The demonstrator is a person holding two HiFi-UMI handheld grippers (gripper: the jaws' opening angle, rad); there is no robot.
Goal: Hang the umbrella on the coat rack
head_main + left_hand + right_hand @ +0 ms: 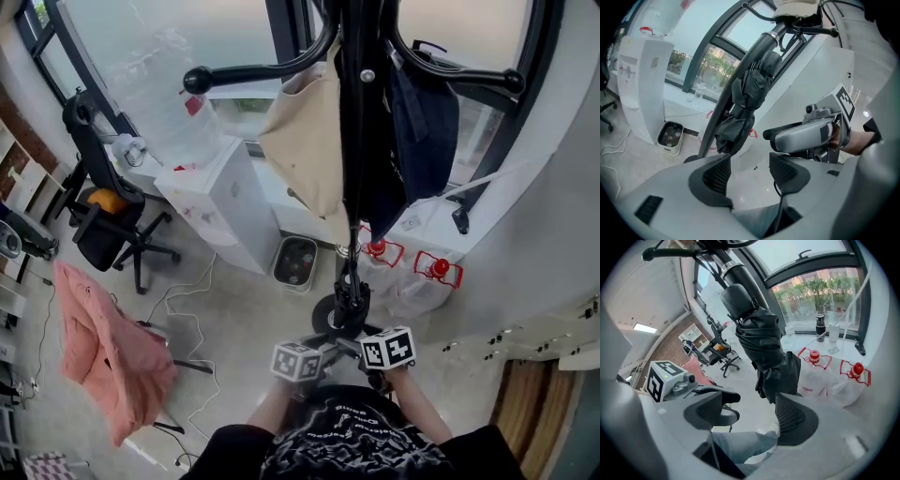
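Observation:
A folded black umbrella (744,101) hangs upright along the black coat rack pole (353,122), its top up by the rack's hooks. In the right gripper view the umbrella (764,345) fills the middle, and its lower end sits just beyond the jaws. My left gripper (750,171) is open with nothing between its pads, and the umbrella's bottom is just ahead of its left jaw. My right gripper (752,411) is open too, holding nothing. In the head view both grippers, left (314,352) and right (367,345), sit close together low by the rack's base (333,314).
A beige bag (305,141) and a dark blue garment (424,131) hang on the rack. A white water dispenser (220,192), a small bin (295,261) and red-handled water jugs (427,274) stand by the window. An office chair (108,216) and a pink garment (103,347) are at left.

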